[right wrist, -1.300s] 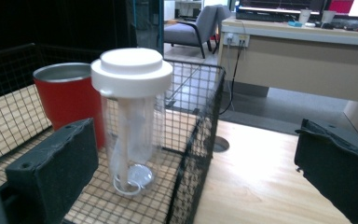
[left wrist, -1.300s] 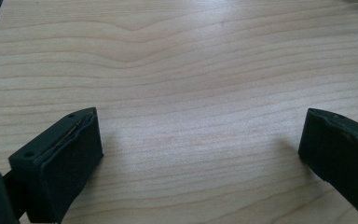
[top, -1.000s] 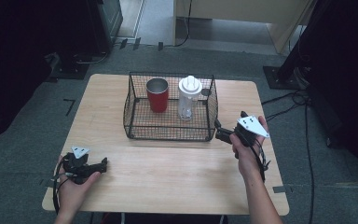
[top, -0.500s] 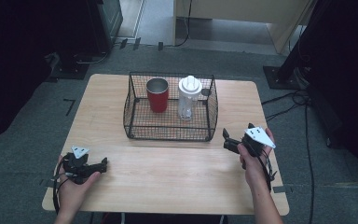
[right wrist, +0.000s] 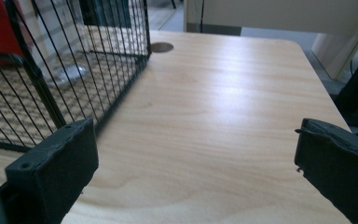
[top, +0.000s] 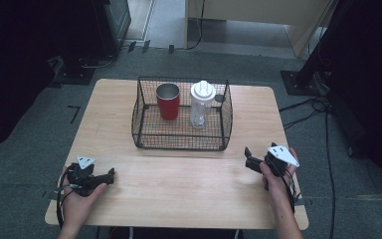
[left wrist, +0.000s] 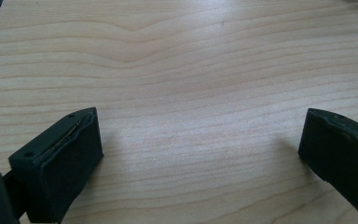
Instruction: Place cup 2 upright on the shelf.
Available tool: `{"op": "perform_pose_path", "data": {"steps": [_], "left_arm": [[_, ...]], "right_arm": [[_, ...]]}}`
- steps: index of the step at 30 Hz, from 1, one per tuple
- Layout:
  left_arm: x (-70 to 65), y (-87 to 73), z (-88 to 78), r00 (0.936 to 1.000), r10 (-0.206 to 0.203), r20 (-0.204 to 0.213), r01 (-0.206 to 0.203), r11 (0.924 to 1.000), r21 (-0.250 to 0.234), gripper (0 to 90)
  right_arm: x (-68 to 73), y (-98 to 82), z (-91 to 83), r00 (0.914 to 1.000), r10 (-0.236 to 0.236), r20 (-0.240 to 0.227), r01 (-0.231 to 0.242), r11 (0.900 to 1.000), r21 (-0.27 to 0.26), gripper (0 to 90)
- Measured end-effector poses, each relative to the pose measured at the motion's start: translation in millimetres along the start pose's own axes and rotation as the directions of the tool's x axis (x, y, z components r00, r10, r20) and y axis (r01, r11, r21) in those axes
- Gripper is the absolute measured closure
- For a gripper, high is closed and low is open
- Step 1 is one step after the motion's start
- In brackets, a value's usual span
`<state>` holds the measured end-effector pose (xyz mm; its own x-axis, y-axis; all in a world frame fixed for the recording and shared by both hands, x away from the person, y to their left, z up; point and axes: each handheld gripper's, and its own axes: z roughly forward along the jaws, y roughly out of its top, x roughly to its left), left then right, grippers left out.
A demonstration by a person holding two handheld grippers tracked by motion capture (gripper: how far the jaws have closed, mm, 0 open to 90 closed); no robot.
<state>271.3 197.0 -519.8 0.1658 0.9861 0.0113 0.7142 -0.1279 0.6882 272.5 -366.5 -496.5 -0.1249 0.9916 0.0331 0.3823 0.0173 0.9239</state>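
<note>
A person's two hand-held grippers rest low over a pale wooden table (top: 179,189), both with jaws spread wide and nothing between them. The right gripper (top: 248,160) sits just off the near right corner of a black wire basket (top: 144,119), its jaws pointing toward the table's middle; in the right gripper view the mesh wall (right wrist: 70,70) rises just beyond the near jaw, with bare wood filling the gap between the pads. The left gripper (top: 110,174) lies near the table's front left edge, well apart from the basket, and in the left gripper view looks down on plain wood grain (left wrist: 191,93).

Inside the basket stand two upright vessels side by side: a red tumbler (top: 168,101) with a steel rim on the left, and a clear bottle with a white lid (top: 201,103) on the right. Both have their long axes vertical and rise to about the basket's rim or a little above it. The clear bottle is the nearer of the two to the right gripper, which is judged the better placed hand for either vessel; any reach would probably have to go up and over the mesh wall, coming down from above rather than in from the side.

The table carries nothing else but a small round grommet (right wrist: 161,47) behind the basket. Around it lie grey carpet, trailing cables (top: 308,107) at the right, dark equipment stands and a light cabinet at the far wall.
</note>
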Motion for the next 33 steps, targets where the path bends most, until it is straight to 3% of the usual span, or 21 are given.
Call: {"op": "perform_pose_path", "data": {"steps": [12,20,24,27,30,33], "left_arm": [[0.0,0.0,0.0,1.0000,0.000,0.000,0.000,1.0000,0.000,0.1],[0.0,0.0,0.0,1.0000,0.000,0.000,0.000,1.0000,0.000,0.1],[-0.1,-0.1,0.0,1.0000,0.000,0.000,0.000,1.0000,0.000,0.1],[-0.1,-0.1,0.0,1.0000,-0.001,0.000,0.001,1.0000,0.000,0.1],[-0.1,-0.1,0.0,1.0000,0.000,0.000,0.000,1.0000,0.000,0.1],[-0.1,-0.1,0.0,1.0000,-0.001,0.000,0.001,1.0000,0.000,0.1]], "right_arm": [[-15.8,-19.4,-5.4,0.9976,-0.019,0.067,0.012,0.995,0.099,0.0],[-21.1,-29.5,-7.5,0.9940,-0.040,0.102,0.020,0.982,0.190,0.0],[-21.8,-32.1,-8.5,0.9913,-0.085,0.101,0.055,0.962,0.268,0.0],[-22.7,-35.6,-10.8,0.9820,-0.145,0.122,0.100,0.943,0.317,0.0],[-29.7,-37.3,-15.2,0.9911,-0.094,0.094,0.058,0.940,0.336,0.0],[-39.5,-39.6,-18.6,0.9991,0.007,0.042,-0.022,0.927,0.376,0.0]]}}
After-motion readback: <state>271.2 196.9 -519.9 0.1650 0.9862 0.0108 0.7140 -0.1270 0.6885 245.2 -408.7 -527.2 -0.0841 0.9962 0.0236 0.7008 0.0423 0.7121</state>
